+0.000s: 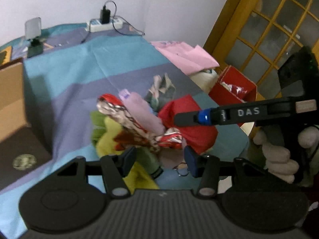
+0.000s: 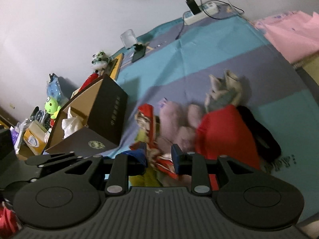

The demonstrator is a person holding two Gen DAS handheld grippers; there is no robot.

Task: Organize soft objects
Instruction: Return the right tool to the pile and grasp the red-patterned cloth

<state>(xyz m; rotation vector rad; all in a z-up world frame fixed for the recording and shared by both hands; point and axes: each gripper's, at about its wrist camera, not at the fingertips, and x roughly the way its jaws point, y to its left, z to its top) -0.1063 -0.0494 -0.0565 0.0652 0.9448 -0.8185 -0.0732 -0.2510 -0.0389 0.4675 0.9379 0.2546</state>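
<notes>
A heap of soft things lies on the striped blue-and-purple cloth covering the table, bunched near its front edge. In the left wrist view the left gripper hangs low over the near side of the heap, jaws spread, with a yellow-green fabric piece and a red-and-white patterned cloth lying between and just beyond the fingertips; nothing is pinched. A pale pink plush rests on top of the heap, a red cloth to its right, and a grey-and-beige toy just behind.

The right gripper reaches in from the right side of that view, its tip over the red cloth — from here its fingers overlap, so their gap cannot be read. Its own camera settles it: the right gripper has its jaws apart, the patterned cloth showing between them (the picture is motion-blurred, so contact is hard to judge). A dark brown box with its flap up stands just left of the heap. A white power strip sits at the table's far edge, and folded pink fabric lies off the table's right side.
</notes>
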